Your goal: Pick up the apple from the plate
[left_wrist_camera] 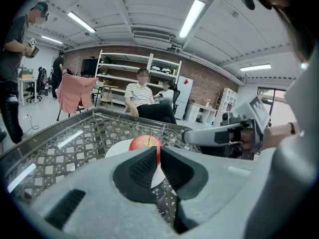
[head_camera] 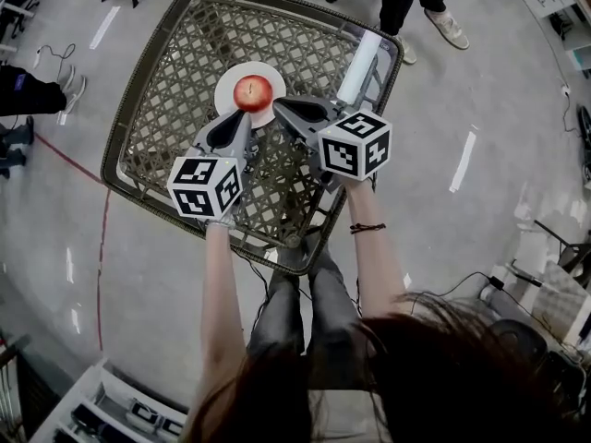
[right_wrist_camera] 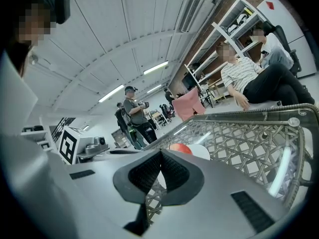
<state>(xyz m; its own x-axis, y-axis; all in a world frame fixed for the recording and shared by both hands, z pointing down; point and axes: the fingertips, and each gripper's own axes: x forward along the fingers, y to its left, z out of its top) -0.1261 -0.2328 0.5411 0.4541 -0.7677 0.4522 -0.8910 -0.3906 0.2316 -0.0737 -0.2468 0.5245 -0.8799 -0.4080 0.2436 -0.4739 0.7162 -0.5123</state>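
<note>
Apple (head_camera: 253,91) seen on plate (head_camera: 226,92), just far of both tools. Left gripper (head_camera: 246,118) pressed together, empty; right gripper (head_camera: 279,106) likewise. Risk: apple nudged, rolled off plate, if jaws not spread before contact.

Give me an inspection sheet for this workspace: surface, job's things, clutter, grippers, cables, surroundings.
Surface: lattice table, raised rim, standing on a grey floor.
Job's things: apple sits on the white plate, not held.
Clutter: white cylinder lies along the table's right edge.
Grippers: left gripper and right gripper both shut, empty, tips close to the plate.
Cables: floor cable left of the table; second cable at right.
Surroundings: seated person, shelving, pink cloth.
</note>
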